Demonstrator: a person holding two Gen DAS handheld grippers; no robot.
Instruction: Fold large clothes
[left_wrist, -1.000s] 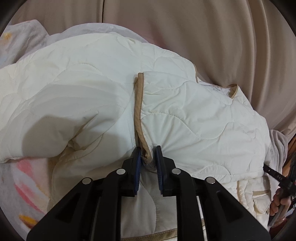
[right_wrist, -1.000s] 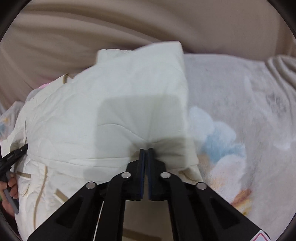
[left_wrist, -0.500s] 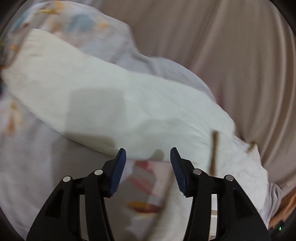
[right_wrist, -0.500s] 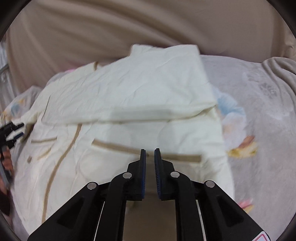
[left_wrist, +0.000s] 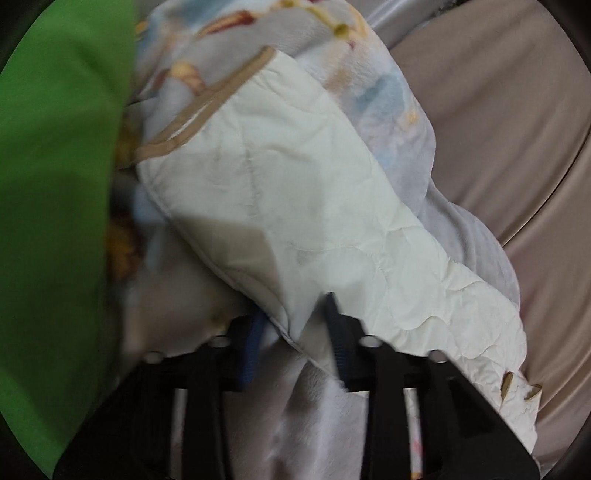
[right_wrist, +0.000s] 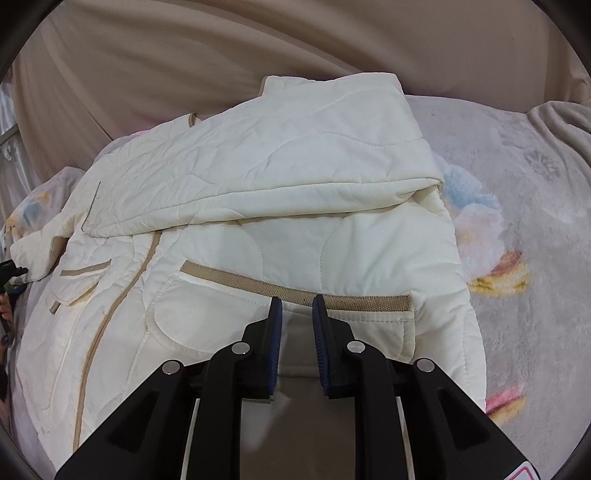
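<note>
Left gripper (left_wrist: 293, 328) blurred; jacket (right_wrist: 258, 229) hem cut off below

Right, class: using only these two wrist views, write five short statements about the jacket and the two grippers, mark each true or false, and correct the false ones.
1. The cream quilted jacket lies on a pale blanket with pastel prints. True.
2. The right gripper is clamped shut on the jacket's hem. False: its jaws stand apart, just in front of the tan pocket trim, holding nothing.
3. One sleeve is folded across the jacket's front. True.
4. The left gripper is shut. False: its jaws are open, with an edge of the other sleeve between them.
5. The jacket's trim is dark blue. False: it is tan.
</note>
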